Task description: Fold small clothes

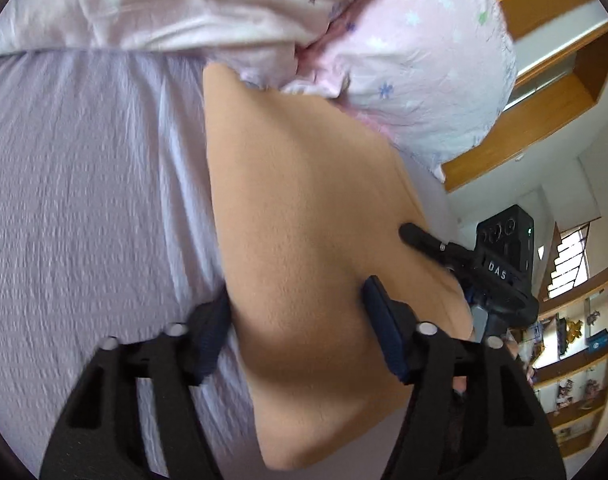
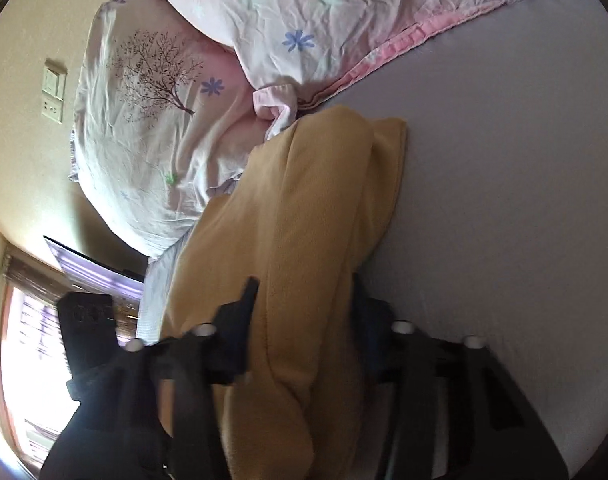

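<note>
A small tan fleece garment point(image 1: 304, 216) hangs stretched above the lilac bed sheet point(image 1: 84, 200). My left gripper point(image 1: 296, 312) has its fingers on either side of one edge of the cloth and grips it. My right gripper point(image 2: 304, 312) holds another edge of the same garment point(image 2: 304, 220), which drapes in folds between its fingers. The right gripper also shows in the left wrist view point(image 1: 420, 238), pinching the cloth's right edge.
A pink floral duvet and pillow point(image 1: 404, 60) lie bunched at the head of the bed, also in the right wrist view point(image 2: 164, 100). Wooden shelves point(image 1: 576, 380) stand to the right. A wall with a switch plate point(image 2: 54, 92) and a window point(image 2: 24, 340) are on the left.
</note>
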`<state>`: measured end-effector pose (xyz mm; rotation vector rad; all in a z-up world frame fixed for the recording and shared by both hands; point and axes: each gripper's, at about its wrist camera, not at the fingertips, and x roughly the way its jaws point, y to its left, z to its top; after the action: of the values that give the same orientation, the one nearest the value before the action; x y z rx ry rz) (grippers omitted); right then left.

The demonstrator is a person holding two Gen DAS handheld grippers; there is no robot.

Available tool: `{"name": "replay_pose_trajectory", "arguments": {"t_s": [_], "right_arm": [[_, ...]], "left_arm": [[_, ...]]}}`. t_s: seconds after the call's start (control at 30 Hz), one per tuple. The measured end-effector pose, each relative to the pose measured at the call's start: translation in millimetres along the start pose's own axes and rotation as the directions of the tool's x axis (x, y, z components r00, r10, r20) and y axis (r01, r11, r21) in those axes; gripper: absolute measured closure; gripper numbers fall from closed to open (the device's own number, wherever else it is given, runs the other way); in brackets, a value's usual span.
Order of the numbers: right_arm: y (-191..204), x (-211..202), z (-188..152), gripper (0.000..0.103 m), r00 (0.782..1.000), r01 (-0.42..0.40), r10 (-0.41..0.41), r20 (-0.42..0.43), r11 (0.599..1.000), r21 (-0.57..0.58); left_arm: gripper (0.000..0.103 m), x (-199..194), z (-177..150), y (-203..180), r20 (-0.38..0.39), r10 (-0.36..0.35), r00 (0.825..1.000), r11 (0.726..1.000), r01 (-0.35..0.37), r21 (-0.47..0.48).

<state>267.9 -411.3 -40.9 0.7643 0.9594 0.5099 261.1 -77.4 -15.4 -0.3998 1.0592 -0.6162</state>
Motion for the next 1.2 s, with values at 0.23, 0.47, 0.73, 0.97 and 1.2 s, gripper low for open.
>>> {"name": "replay_pose_trajectory", "arguments": {"t_s": [0.23,0.47,0.73,0.97,1.2], "right_arm": [[61.5,12.9,-16.8,0.073,0.996,-0.087,0.086,-0.016,0.984,-0.152],[80.3,23.0,-20.2,0.045,0.997,0.076,-0.071,0.034,0.979,-0.188],[87.8,72.8,-1.1,0.096,0.987,0.153,-0.157,-0.017,0.978,-0.144],[102.7,40.9,-7.3,0.084,0.988,0.149,-0.143,0.053,0.976,-0.158],[128.8,2.8,-89.8,0.040,0.979,-0.167,0.141,-0.149,0.970,-0.176]], "left_arm": [[0.071,-67.8,-14.0,15.7,0.118,-0.062,0.991,0.997,0.056,0.059],[0.068,-139.0,-50.6,41.4,0.269,0.173,0.947,0.973,-0.206,0.100],[0.053,-112.5,-77.2,-11.8,0.234,0.150,0.961,0.922,-0.221,0.316],[0.046,-97.6,-92.7,-14.1,0.187,0.200,0.962,0.890,-0.258,0.376],[0.038,-96.3,-101.9,-15.8,0.192,0.185,0.964,0.895,-0.246,0.371]]}}
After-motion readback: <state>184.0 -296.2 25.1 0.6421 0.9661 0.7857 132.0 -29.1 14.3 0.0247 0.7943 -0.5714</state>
